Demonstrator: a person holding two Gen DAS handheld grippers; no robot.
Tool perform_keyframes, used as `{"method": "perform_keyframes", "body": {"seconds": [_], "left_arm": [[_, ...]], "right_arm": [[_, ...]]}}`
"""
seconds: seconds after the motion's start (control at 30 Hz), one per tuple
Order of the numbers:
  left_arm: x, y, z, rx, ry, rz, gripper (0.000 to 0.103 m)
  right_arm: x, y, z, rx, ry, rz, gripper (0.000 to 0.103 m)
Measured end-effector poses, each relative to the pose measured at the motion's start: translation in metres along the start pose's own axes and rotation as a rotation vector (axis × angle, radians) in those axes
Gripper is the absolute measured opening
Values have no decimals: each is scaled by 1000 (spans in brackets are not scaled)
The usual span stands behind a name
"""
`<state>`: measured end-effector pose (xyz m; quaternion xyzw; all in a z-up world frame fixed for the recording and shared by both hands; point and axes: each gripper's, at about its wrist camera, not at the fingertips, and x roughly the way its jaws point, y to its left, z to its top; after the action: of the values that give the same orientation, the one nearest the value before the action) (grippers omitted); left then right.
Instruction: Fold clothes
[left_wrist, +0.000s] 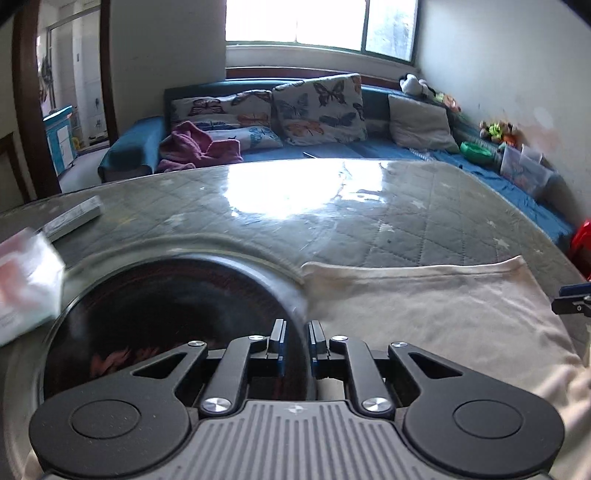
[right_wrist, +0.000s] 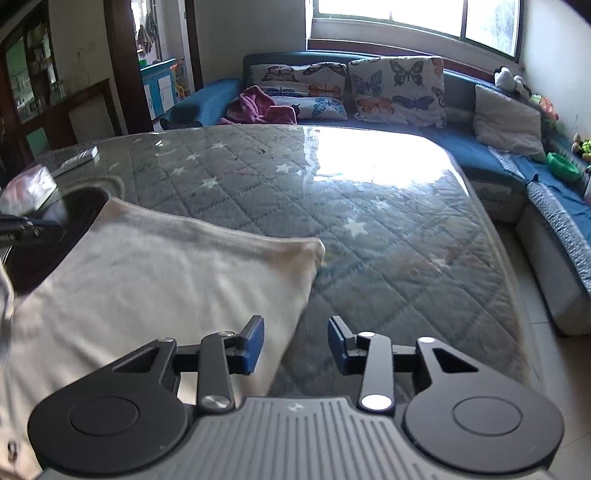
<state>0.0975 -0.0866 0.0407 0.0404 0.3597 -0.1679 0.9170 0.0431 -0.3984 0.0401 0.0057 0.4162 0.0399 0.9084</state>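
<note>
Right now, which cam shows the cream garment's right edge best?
Right wrist view. The cream garment shows its right edge and far corner unobstructed against the table, with the open right gripper straddling that edge. The left wrist view shows mostly the far hem; the right edge runs out of frame.

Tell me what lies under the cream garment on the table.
The cream garment lies on the glass-topped table with quilted star fabric beneath the glass. Its left edge overlaps the dark round turntable. Whatever sits directly beneath the cloth is covered.
</note>
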Motion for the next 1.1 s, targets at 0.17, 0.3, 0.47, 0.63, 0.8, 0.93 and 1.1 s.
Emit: {"method": "perform_keyframes", "body": {"seconds": [0.17,0.3,0.47,0.63,0.8,0.93,1.1], "left_arm": [[30,-6,12,1,15,13,25],[42,-9,14,21,4,28,20],[53,-13,16,51,-21,47,4],[55,-6,14,13,-17,71,4],[47,-4,15,-13,-15,77,8],[25,-16,7,6,-25,36,8],[-8,-44,-19,72,-25,-66,9]], "right_arm": [[25,-3,11,17,12,8,21],[34,-4,15,16,6,5,12],[36,-1,20,-2,-11,-2,9],[38,2,25,-20,-28,-10,17],[22,15,12,-72,-27,3,17],[-4,33,-9,-134,-16,27,17],[-35,55,-36,-211,-2,56,16]]}}
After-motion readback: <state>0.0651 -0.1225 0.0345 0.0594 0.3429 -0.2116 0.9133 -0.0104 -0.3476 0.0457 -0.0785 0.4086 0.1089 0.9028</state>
